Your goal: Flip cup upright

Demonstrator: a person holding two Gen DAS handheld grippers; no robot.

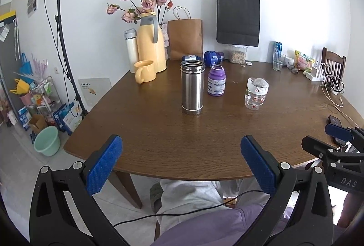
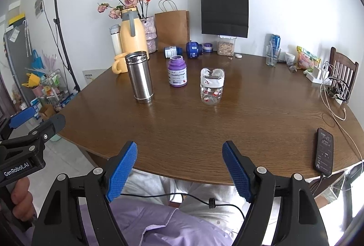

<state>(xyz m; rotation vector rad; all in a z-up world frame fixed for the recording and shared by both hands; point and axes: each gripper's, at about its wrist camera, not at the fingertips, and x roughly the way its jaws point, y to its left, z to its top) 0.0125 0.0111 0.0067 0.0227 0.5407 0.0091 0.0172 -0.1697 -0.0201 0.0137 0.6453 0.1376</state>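
A clear glass cup with red print (image 1: 256, 95) stands upside down, base up, on the brown table (image 1: 159, 136), right of centre; it also shows in the right wrist view (image 2: 212, 89). A steel tumbler (image 1: 192, 86) stands upright with its mouth open, left of the cup, and shows in the right wrist view (image 2: 139, 77) too. My left gripper (image 1: 182, 166) is open and empty at the table's near edge. My right gripper (image 2: 179, 168) is open and empty, also at the near edge, and its tip shows in the left wrist view (image 1: 327, 139).
A purple supplement bottle (image 2: 177, 72) stands between tumbler and cup. A yellow mug (image 1: 144, 71), yellow jug (image 1: 150, 45), flowers, paper bags and blue bottles line the back. A phone (image 2: 324, 150) with cables lies at the right edge. A chair (image 2: 343, 66) stands far right.
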